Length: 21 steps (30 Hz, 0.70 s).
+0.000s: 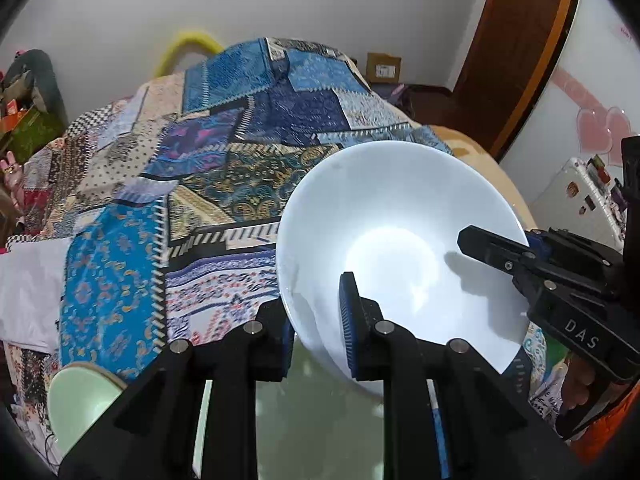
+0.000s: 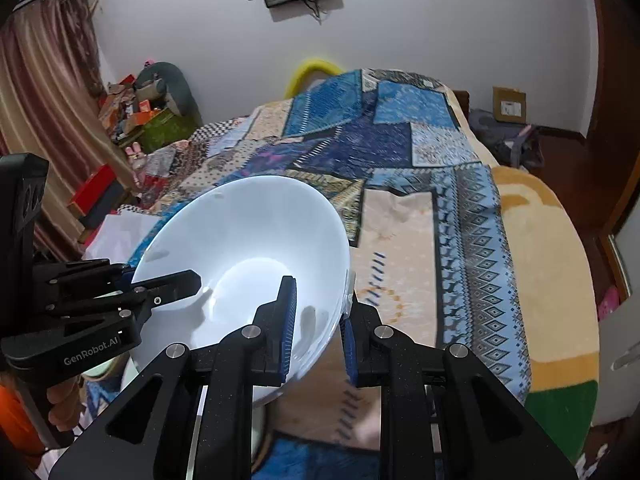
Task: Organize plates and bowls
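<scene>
Your left gripper [image 1: 316,332] and right gripper [image 2: 318,332] each clamp the rim of one white bowl [image 1: 400,240], held tilted above the bed [image 2: 540,280] with its patchwork quilt [image 1: 200,160]. In the left wrist view, your left gripper pinches the rim at 7 o'clock, one pad inside, one outside; your right gripper bites the rim at 3 o'clock. In the right wrist view, the right gripper holds the rim at 5 o'clock. A pale green dish [image 1: 80,400] lies at 8 o'clock, beside the left gripper.
</scene>
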Tool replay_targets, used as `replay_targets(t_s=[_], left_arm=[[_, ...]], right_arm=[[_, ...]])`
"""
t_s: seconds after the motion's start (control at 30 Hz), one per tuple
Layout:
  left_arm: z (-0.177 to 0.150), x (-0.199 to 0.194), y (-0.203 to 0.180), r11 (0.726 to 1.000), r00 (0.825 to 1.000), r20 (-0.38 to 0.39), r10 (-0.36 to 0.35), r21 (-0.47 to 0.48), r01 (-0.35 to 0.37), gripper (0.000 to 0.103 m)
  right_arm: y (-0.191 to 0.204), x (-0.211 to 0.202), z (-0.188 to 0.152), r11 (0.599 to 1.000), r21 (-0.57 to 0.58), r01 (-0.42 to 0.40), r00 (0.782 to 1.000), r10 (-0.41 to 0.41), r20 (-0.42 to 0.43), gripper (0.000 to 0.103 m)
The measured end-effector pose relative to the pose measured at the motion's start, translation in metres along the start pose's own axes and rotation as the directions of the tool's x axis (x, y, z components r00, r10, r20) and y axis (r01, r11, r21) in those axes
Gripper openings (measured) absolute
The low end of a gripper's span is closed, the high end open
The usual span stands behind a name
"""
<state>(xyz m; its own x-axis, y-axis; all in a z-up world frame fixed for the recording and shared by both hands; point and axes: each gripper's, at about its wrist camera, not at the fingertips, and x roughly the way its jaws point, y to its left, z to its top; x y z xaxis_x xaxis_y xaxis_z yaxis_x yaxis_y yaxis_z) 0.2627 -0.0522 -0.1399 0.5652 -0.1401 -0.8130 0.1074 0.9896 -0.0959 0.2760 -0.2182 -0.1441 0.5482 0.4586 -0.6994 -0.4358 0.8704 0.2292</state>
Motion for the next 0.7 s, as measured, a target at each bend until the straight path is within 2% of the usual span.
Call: replay_targets(t_s=[0.43,0.7], left_arm=[[-0.036,-0.078,0.043,0.998,0.995,0.084,0.052,-0.032,-0.049,0.02],[-0.062,-0.108,0.078,0.994,0.991,0.114,0.077,-0.082,-0.068,0.02]], right_arm=[[0.066,-0.018,-0.008,0.997,-0.055,-0.062,0.997,0.064,0.036,0.019],[0.108,-0.014,-0.014,0.991,-0.093,-0.096,0.995,0.099,0.025,0.019]])
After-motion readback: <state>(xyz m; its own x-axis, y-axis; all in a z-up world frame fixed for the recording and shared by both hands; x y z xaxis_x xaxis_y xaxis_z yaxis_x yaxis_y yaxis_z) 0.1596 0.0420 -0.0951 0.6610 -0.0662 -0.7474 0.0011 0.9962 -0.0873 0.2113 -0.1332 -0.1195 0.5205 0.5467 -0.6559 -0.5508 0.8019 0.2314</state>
